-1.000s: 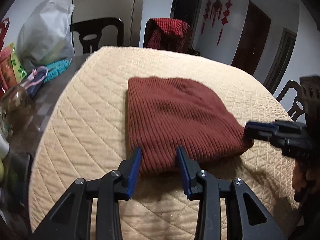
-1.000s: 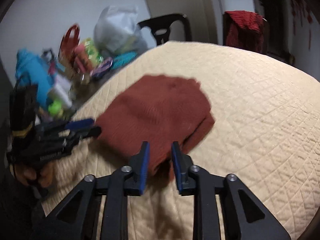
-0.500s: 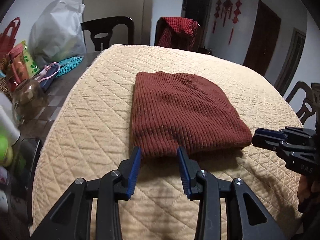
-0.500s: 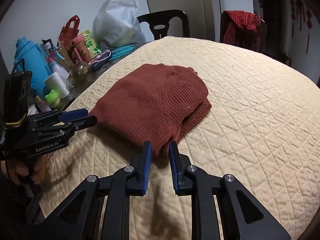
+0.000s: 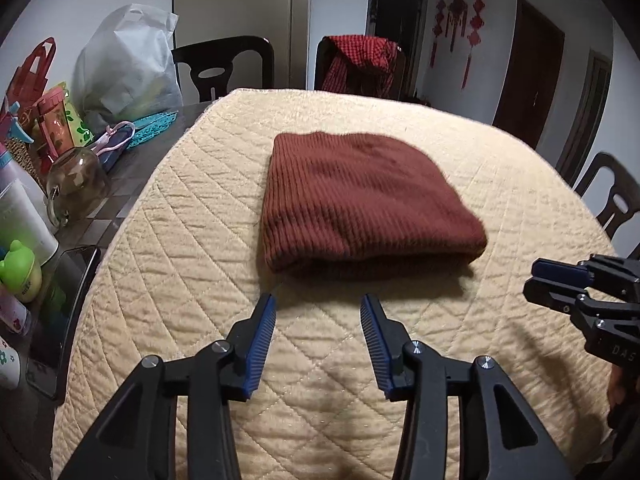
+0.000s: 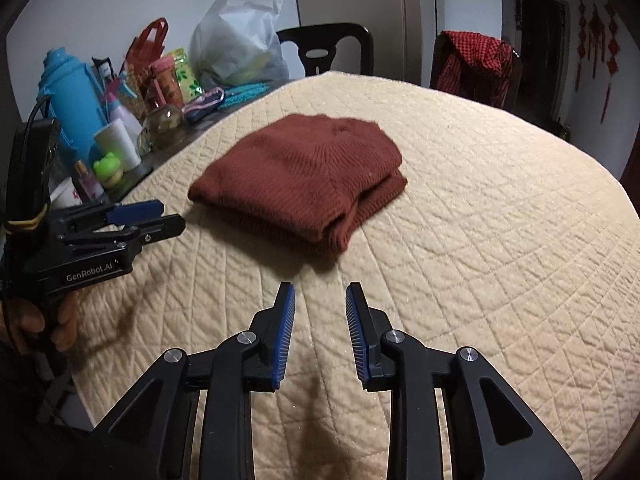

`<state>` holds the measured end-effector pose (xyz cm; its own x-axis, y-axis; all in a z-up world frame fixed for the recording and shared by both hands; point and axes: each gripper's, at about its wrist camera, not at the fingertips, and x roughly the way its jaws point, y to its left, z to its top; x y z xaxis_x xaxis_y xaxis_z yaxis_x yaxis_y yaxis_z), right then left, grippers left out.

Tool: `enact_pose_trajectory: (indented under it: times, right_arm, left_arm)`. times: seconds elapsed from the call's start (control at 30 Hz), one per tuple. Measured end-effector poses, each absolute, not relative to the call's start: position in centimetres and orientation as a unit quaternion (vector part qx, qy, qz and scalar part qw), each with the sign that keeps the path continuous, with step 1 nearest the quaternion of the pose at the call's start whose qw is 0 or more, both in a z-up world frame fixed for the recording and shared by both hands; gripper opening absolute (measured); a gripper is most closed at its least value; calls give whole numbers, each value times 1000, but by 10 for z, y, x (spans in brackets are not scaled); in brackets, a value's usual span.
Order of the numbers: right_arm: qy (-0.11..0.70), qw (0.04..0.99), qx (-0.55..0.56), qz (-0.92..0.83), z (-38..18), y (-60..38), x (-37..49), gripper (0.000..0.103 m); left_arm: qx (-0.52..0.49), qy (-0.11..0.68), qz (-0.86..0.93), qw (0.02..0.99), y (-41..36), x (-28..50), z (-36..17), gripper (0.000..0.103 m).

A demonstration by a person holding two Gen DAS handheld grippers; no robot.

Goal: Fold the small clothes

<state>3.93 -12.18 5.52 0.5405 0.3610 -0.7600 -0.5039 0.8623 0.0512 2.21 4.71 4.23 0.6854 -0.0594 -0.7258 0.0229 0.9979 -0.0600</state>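
Rust-brown knit sweater [image 5: 360,200] lies folded mid-quilt [image 5: 500,168], both tools just short of its near edge; left gripper [image 5: 318,312] gapes wide, right gripper [image 6: 320,300] parted, neither holding anything. Risk: thick layers springing open if nudged

Left gripper [image 5: 318,310] fingers spread, empty; right gripper [image 6: 320,300] likewise.

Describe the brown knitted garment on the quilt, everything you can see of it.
The knitted garment is rust-brown with fine ribbing and looks like soft wool. It lies folded into a compact, roughly rectangular bundle of several layers, whose edges show at its right end. It rests flat on the cream quilted cover. Neither the left claw nor the right claw touches it; both are open, short of it.
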Motion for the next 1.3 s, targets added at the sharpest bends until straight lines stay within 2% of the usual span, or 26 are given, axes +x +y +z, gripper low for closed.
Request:
enact_pose_trajectory:
  times: [0.13, 0.47, 0.9, 1.3]
  right_arm:
    - [420, 872, -97, 233, 42, -120, 46, 38]
    - [432, 867, -118, 217, 26, -116, 48, 39]
    - [432, 868, -116, 218, 26, -118, 48, 39]
    - [432, 868, -117, 218, 26, -118, 48, 39]
  left_arm:
    - [-24, 414, -20, 910, 47, 28, 30, 47]
    - [-22, 428, -8, 903, 47, 31, 21, 48]
    - [-14, 432, 2, 902, 46, 31, 19, 57]
    - [-14, 431, 3, 902, 47, 31, 19, 57]
